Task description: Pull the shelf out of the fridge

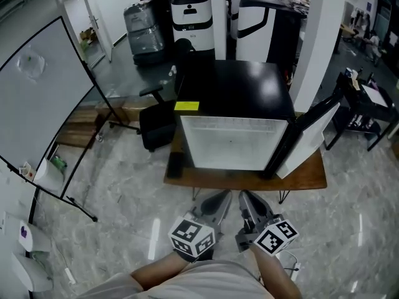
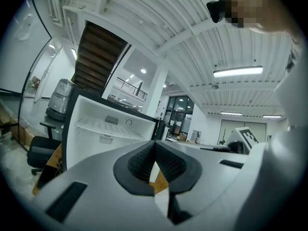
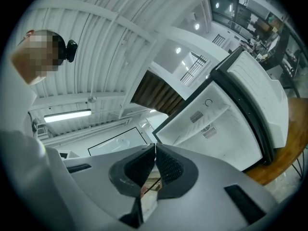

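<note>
Left gripper (image 1: 219, 199), right gripper (image 1: 245, 198): jaws pressed together, nothing held, both well short of small black fridge (image 1: 234, 98) on brown wooden table (image 1: 305, 176). Black-edged white door (image 1: 312, 136) stood open. Thin white shelf (image 2: 108, 129) sat in upper interior. Best approach: open jaws, grip front edge, draw out level.

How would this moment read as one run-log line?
stage: before reach | small black fridge: door open | white shelf: inside, untouched | left gripper: shut, empty | right gripper: shut, empty

Ceiling tube lights (image 2: 238, 71) glare, while fisheye edges curve and darken
</note>
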A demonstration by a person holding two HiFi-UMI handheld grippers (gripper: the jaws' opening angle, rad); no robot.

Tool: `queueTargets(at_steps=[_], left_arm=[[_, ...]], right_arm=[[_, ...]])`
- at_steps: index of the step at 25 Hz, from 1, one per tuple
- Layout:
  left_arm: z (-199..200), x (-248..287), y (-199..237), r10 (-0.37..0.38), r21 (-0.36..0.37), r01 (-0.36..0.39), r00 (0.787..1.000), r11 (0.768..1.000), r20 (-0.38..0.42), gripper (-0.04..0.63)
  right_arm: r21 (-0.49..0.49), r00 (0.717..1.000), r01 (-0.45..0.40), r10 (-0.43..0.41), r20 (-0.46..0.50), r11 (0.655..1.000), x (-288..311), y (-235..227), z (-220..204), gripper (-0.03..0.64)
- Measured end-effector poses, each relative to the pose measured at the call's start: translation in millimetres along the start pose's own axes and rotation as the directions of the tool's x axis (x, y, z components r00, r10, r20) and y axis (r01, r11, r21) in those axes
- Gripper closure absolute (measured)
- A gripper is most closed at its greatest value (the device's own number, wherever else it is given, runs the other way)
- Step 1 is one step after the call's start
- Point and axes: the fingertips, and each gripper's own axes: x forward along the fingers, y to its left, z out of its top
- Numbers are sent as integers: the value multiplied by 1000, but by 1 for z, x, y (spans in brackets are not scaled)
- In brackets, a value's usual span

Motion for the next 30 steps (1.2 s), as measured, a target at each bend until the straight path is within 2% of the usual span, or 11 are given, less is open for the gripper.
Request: queueTargets(at_steps=[2,4,7,11,13,15,16,17,19,25,30], left_arm=[[7,13,21,-18,1,18,1000,1000,-4,589],[13,25,42,-37,7,37,999,999,-5,589],[23,39,70,-60,12,60,998,998,-7,589],[35,51,97,-84,9,84,996,996,-3,589],[38,57,108,-91,3,91,996,996,-4,589],[39,61,113,-100,-2,99,995,995,-10,589],[39,63,116,-103,-3,103,995,995,-15,589],[39,65,118,-103,-5,103,995,995,-20,589],[39,70,125,-97,-10,97,995,995,-30,589],[36,83,140,-77,-18,77,996,997,-51,589],[37,91,150,-67,-26,66,996,997,-53,589]], right_arm=[[49,1000,7,-7,17,999,27,-17,3,594],[152,998,4,-13,56,988,53,-36,7,594],[291,992,6,-42,118,957,88,-66,12,592],[403,979,18,-98,179,915,121,-98,16,591],[471,971,19,-128,201,882,133,-116,15,588],[551,962,19,-166,217,834,142,-137,12,586],[587,958,18,-182,223,809,146,-147,10,576],[616,954,16,-196,225,787,149,-156,9,536],[650,950,24,-220,222,760,158,-172,7,518],[704,939,9,-248,238,710,181,-209,6,494],[714,940,-9,-237,244,700,202,-228,12,491]])
